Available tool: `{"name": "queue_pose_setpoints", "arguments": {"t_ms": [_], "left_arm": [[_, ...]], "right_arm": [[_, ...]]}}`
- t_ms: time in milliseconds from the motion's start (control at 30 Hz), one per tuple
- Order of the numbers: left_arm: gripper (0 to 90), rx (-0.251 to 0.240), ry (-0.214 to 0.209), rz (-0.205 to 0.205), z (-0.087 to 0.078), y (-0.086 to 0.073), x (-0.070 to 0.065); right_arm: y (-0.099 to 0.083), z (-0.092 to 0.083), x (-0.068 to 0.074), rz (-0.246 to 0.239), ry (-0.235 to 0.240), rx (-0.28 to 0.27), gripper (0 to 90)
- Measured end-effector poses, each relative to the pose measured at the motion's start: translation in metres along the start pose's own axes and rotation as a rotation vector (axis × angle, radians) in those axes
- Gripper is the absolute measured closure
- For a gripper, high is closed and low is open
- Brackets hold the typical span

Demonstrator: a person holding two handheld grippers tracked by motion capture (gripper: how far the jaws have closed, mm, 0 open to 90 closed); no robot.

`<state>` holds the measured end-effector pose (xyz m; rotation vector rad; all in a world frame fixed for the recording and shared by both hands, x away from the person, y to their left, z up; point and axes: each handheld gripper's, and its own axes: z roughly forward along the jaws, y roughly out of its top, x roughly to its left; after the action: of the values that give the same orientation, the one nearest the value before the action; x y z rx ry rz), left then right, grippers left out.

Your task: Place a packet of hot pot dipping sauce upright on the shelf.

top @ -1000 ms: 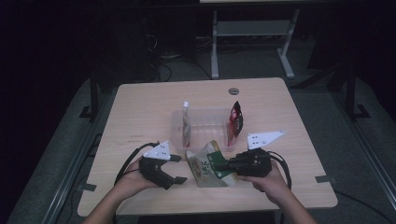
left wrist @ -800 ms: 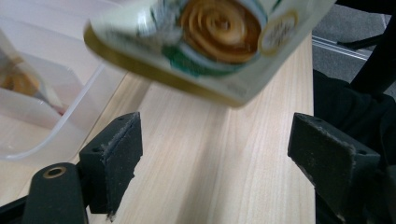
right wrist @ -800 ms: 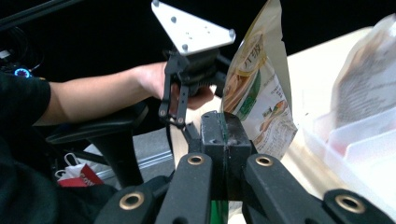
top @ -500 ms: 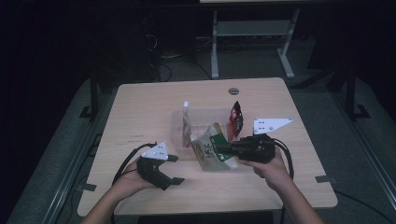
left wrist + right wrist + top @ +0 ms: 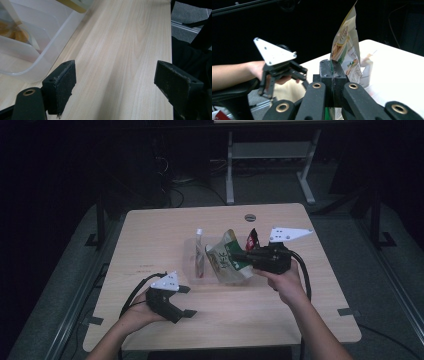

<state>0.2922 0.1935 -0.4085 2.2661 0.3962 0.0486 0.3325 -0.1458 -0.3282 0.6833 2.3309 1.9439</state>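
Observation:
My right gripper (image 5: 240, 256) is shut on the edge of a green and cream snack bag (image 5: 225, 264) and holds it in the air above a clear plastic tub (image 5: 190, 251) at mid table. In the right gripper view the jaws (image 5: 332, 72) pinch the bag (image 5: 345, 47), which stands upright above them. A pale pouch (image 5: 199, 254) stands in the tub, and a red packet (image 5: 251, 239) shows behind the bag. My left gripper (image 5: 186, 301) rests open on the table at the front left, its pads (image 5: 63, 80) apart over bare wood beside the tub (image 5: 30, 52).
The wooden table (image 5: 150, 235) ends in dark floor on all sides. A round cable port (image 5: 250, 217) sits near the far edge. A metal frame (image 5: 270, 155) stands beyond the table. My left gripper (image 5: 279, 67) appears farther off in the right gripper view.
My right gripper has carried the snack bag up and away from the front edge, toward the far right over the tub. The left gripper has stayed put.

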Motion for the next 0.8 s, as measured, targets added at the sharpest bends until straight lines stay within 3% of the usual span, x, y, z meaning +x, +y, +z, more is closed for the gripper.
{"name": "queue_pose_setpoints", "arguments": {"t_ms": [233,500,800], "left_arm": [[17.3,0.002,0.003,0.001,-0.001,-0.001,0.001],[17.3,0.006,-0.005,-0.008,0.000,-0.001,0.001],[17.4,0.012,-0.008,-0.010,0.002,-0.001,0.000]], "right_arm": [[0.005,0.003,-0.020,0.028,-0.047,-0.023,90.0],[0.001,0.006,-0.035,0.053,-0.099,-0.013,90.0],[-0.007,0.016,-0.036,0.047,-0.110,0.041,90.0]]}}
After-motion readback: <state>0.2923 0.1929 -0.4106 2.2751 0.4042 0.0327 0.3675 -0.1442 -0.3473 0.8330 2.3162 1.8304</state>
